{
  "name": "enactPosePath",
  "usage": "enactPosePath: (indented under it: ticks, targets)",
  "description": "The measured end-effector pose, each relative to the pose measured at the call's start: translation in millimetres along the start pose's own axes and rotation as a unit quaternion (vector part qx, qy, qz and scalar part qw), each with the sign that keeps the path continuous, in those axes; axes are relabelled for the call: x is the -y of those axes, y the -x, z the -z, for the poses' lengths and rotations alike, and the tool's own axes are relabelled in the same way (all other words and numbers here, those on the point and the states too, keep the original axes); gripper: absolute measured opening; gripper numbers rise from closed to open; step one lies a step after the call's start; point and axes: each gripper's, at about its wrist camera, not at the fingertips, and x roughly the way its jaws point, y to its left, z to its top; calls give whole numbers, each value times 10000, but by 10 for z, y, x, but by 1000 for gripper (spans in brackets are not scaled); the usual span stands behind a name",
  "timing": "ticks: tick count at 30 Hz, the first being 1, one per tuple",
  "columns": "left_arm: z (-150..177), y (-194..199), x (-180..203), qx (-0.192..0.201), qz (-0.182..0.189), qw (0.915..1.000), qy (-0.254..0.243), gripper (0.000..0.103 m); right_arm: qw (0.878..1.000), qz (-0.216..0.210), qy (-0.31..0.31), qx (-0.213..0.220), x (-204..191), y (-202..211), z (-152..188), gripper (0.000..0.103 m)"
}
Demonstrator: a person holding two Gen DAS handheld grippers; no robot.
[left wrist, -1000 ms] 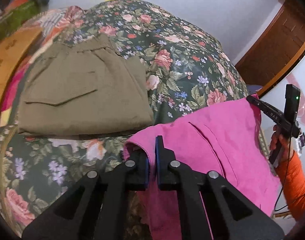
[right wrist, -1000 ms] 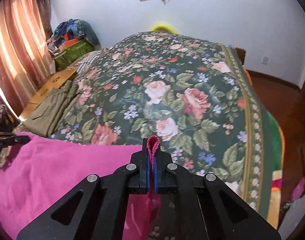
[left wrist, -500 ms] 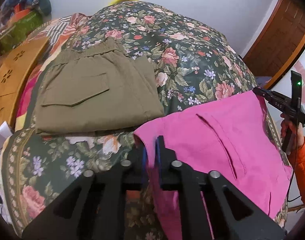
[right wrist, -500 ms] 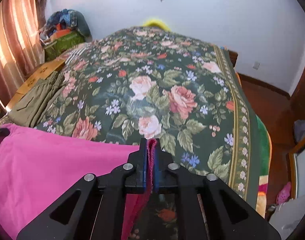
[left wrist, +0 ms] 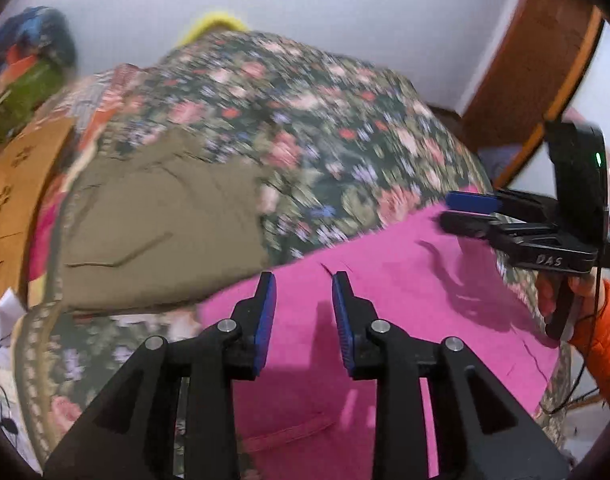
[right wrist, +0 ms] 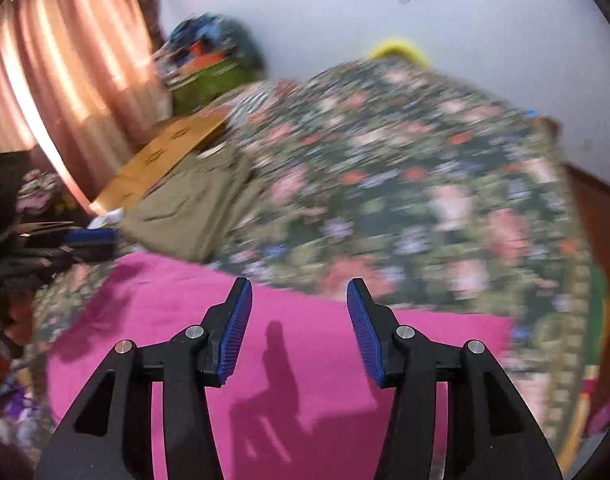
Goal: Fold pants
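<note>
Pink pants (left wrist: 385, 320) lie flat on the flowered bedspread (left wrist: 325, 120), near its front edge; they also fill the lower part of the right wrist view (right wrist: 305, 360). My left gripper (left wrist: 301, 284) hovers above their left part, its jaws opening with nothing between them. Over the pants' right part my right gripper (right wrist: 299, 292) is opening too, and its jaws hold nothing. In the left wrist view the right gripper (left wrist: 461, 210) shows at the far right, held by a hand in an orange sleeve (left wrist: 601, 340).
Folded olive pants (left wrist: 157, 232) lie on the bedspread to the left of the pink ones (right wrist: 193, 208). A wooden board (left wrist: 13, 200) sits at the bed's left side. Pink curtains (right wrist: 65, 80) hang left; a wooden door (left wrist: 537, 60) stands right. Both views are motion-blurred.
Both grippers have let go of the pink cloth and opened, and both have lifted and drawn back from it. The pink pants now lie spread on the bed.
</note>
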Motion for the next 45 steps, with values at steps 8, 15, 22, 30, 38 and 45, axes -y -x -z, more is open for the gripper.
enactPosePath:
  ticks: [8, 15, 22, 30, 38, 45]
  targets:
    - [231, -233, -31, -391, 147, 9991, -31, 36, 9948, 106, 11, -1012, 122, -476, 253, 42]
    - [328, -122, -213, -485, -91, 9987, 93, 44, 9928, 574, -102, -1051, 454, -225, 449, 16]
    - [439, 114, -220, -406, -411, 9983, 53, 44, 9844, 1308, 376, -1117, 364, 76, 564, 46]
    - [469, 642, -125, 32, -377, 9988, 314, 69, 9839, 1693, 59, -568, 331, 738, 631, 49]
    - [732, 885, 70, -17, 101, 9973, 730, 77, 9889, 1475, -58, 180, -262, 1231, 780, 60]
    - [1081, 823, 192, -251, 511, 9920, 1125, 77, 9927, 1150, -247, 249, -594, 1126, 1104, 64]
